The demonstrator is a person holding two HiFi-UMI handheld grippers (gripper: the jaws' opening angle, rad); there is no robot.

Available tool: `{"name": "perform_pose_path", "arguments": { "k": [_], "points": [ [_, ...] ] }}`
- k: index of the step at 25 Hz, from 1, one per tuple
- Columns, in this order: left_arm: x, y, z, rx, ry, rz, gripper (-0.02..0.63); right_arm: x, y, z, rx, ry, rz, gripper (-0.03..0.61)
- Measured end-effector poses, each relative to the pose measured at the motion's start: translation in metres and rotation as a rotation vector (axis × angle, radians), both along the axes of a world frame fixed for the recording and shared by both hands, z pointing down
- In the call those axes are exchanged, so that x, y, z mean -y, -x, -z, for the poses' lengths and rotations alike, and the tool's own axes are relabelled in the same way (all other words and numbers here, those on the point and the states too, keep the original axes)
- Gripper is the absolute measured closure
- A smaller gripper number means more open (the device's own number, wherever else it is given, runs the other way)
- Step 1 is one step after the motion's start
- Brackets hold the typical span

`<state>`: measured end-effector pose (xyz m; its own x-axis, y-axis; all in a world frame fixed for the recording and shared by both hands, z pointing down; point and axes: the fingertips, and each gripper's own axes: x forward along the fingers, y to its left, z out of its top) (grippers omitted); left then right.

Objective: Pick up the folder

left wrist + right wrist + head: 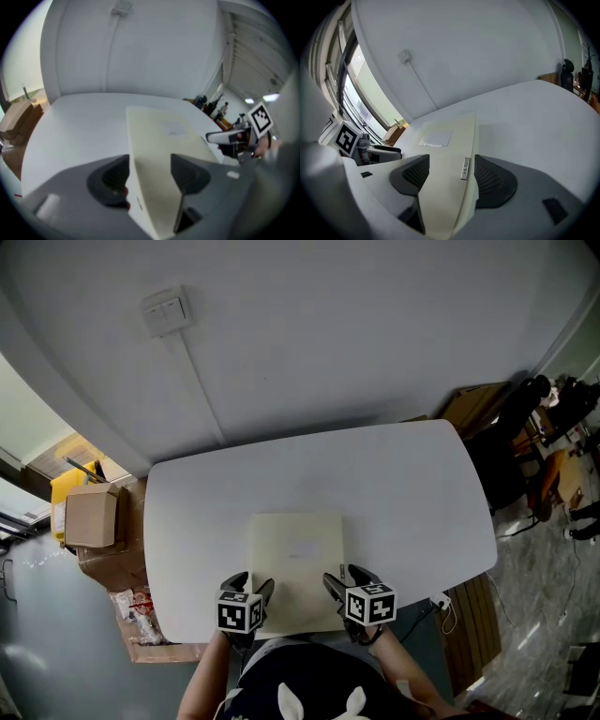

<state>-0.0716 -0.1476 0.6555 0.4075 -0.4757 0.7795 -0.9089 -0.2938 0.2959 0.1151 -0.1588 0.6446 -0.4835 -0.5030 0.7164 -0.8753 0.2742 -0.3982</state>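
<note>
Where the folder (296,554) lies, left gripper (251,583) and right gripper (345,576) straddle its edges.

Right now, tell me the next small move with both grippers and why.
Probably close both grippers on the folder. Its near edge already sits between the open jaws of the left gripper and the right gripper, pads not pressing, and it lies on the table.

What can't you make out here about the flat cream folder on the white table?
- Pale label on the flat cream folder: any print is too small in the head view and blurred in both gripper views.
- Folder's near corners: hidden behind the left gripper and right gripper in the head view, cut off by gripper bodies in their own views.
- Small silvery tab: markings too small, right gripper view.
</note>
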Motion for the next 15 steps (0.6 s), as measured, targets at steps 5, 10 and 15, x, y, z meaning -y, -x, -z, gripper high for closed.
{"name": "perform_pose_path", "arguments": {
  "k": [5, 10, 15],
  "points": [
    [0.001, -0.001, -0.011, 0.0, 0.052, -0.003, 0.346, 0.003, -0.002, -0.007, 0.014, 0.032, 0.001, 0.307],
    [0.0, 0.0, -0.016, -0.017, 0.082, 0.002, 0.345, 0.004, -0.004, -0.013, 0.05, 0.069, -0.016, 0.305],
    [0.0, 0.001, -0.021, -0.053, 0.109, 0.02, 0.33, 0.005, -0.007, -0.02, 0.088, 0.109, -0.029, 0.304]
  ]
}}
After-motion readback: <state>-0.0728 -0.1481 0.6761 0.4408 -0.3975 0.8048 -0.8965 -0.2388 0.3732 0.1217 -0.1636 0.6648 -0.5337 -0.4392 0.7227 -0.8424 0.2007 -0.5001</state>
